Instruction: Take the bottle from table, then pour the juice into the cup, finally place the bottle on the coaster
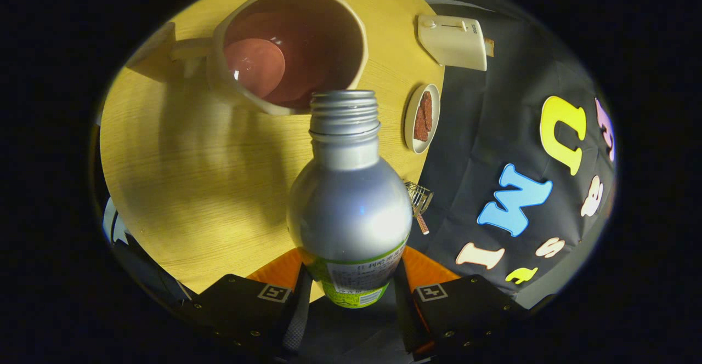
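Clamped between both fingers of the gripper, the silver bottle points its long axis forward, its uncapped mouth just at the near rim of the cup on the wooden table, poised for pouring.

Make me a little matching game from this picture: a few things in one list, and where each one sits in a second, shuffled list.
Things:
1. bottle
2. cup
3. small dish
4. fork

Places:
A. at the table's edge, beside the bottle's shoulder
B. between the gripper fingers, clamped
C. just beyond the bottle's open neck
D. near the table's edge, below the pale appliance

Pairs: 1-B, 2-C, 3-D, 4-A
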Available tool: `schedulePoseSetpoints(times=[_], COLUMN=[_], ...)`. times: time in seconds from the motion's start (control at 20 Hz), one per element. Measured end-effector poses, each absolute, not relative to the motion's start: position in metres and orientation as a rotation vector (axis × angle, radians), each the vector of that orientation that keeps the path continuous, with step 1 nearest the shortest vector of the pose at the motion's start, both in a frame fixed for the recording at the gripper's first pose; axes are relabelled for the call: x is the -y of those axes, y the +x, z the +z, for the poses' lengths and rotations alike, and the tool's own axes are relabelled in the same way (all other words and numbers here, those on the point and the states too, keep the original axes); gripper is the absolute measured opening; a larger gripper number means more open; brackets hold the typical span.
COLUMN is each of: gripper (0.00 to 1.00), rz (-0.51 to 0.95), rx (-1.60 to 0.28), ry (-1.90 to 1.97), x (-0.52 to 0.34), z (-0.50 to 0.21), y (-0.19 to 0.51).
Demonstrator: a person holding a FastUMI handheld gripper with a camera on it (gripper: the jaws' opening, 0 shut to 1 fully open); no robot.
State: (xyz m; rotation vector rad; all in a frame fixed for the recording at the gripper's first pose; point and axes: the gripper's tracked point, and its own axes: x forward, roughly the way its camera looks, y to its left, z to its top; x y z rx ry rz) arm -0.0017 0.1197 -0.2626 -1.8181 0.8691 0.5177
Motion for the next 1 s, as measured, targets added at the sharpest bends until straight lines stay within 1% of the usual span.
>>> schedulePoseSetpoints(times=[0.35, 1.0], gripper=[0.68, 0.68], rz=[0.522, 0.52], rx=[-0.838, -0.867], ry=[-1.919, -1.98], x=[-0.125, -0.129], z=[-0.256, -0.248], y=[0.003, 0.001])
